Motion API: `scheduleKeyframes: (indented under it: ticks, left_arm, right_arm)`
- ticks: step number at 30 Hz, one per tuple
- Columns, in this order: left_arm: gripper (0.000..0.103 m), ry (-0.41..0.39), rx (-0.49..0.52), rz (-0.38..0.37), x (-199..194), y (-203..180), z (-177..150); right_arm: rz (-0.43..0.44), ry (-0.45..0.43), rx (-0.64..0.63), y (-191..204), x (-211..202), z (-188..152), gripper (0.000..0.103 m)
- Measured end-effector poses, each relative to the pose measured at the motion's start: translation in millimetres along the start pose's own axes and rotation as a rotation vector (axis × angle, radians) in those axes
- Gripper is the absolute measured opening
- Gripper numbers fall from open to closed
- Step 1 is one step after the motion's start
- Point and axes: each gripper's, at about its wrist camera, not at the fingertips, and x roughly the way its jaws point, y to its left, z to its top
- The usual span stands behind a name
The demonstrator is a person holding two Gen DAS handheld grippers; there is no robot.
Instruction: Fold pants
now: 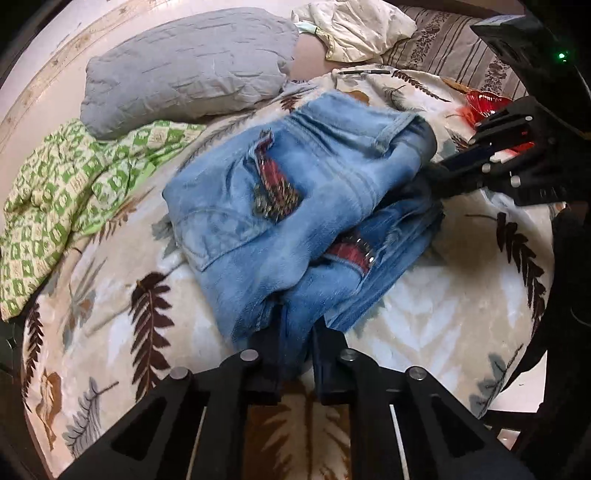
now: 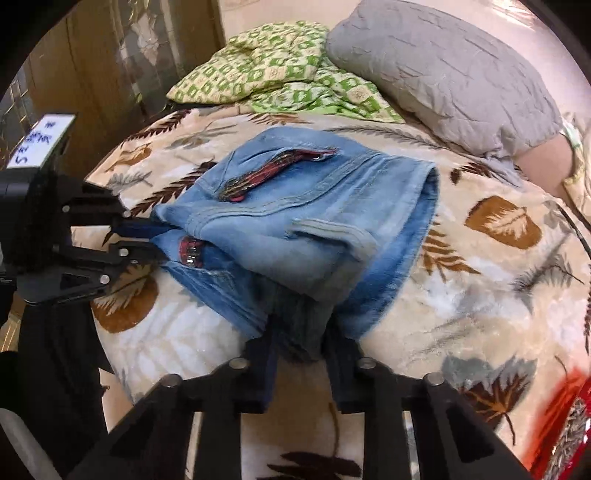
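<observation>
Light blue jeans [image 1: 295, 192] with red embroidered patches lie folded in a thick bundle on a leaf-patterned blanket [image 1: 424, 325]. My left gripper [image 1: 295, 332] is shut on the near edge of the bundle. My right gripper [image 1: 432, 173] enters from the right and grips the denim at the bundle's right side. In the right wrist view the jeans [image 2: 314, 221] fill the middle, my right gripper [image 2: 301, 343] is shut on a fold of dark and light denim, and my left gripper [image 2: 155, 236] pinches the bundle's left corner.
A grey pillow [image 1: 184, 70] and a green checked quilt [image 1: 66, 195] lie behind and left of the jeans. A cream cloth [image 1: 354, 29] and a striped pillow [image 1: 450, 44] are at the back. A red object [image 1: 484, 103] lies at the right. Wooden furniture [image 2: 110, 55] stands beyond the bed.
</observation>
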Motion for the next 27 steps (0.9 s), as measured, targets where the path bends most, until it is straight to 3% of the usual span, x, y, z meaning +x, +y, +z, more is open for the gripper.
scheduleKeyframes:
  ticks: [3, 5, 7, 16, 17, 19, 20, 21, 23, 24, 25, 27]
  left_arm:
    - [0.011, 0.008, -0.019, 0.000, 11, 5, -4]
    - [0.011, 0.010, -0.022, 0.002, 11, 6, -2]
    - [0.011, 0.010, -0.015, 0.006, 11, 5, -3]
    - [0.016, -0.001, 0.003, 0.018, 6, 2, -4]
    - [0.020, 0.000, 0.016, 0.015, 5, 2, -3]
    - [0.054, 0.024, 0.067, -0.034, 0, -1, -6]
    - [0.058, 0.028, 0.091, -0.061, -5, -4, -9]
    - [0.063, 0.014, 0.111, -0.069, -13, -5, -12]
    - [0.078, -0.016, 0.138, -0.038, -27, -3, -17]
    - [0.081, -0.031, 0.135, -0.021, -33, 0, -18]
    - [0.082, -0.048, 0.110, -0.024, -42, 9, -17]
    - [0.082, -0.072, 0.031, -0.027, -52, 29, -12]
  right_arm:
    - [0.028, 0.010, 0.067, -15, 6, -7, 0.016]
    - [-0.037, 0.028, 0.056, -15, 11, -10, 0.015]
    - [-0.015, 0.018, 0.091, -20, 10, -13, 0.015]
    - [-0.081, -0.007, 0.047, -8, 2, -11, 0.017]
    - [-0.087, -0.010, 0.041, -7, 0, -11, 0.017]
    - [-0.108, -0.010, 0.023, -3, -4, -9, 0.018]
    - [-0.129, -0.003, 0.009, 0, -5, -9, 0.019]
    - [-0.147, 0.003, -0.001, 1, -7, -9, 0.022]
    - [-0.169, 0.001, -0.014, 3, -12, -8, 0.040]
    - [-0.176, -0.003, -0.012, 2, -15, -8, 0.071]
    - [-0.199, -0.026, -0.001, 1, -21, -7, 0.082]
    - [-0.213, -0.077, -0.004, 1, -32, -4, 0.082]
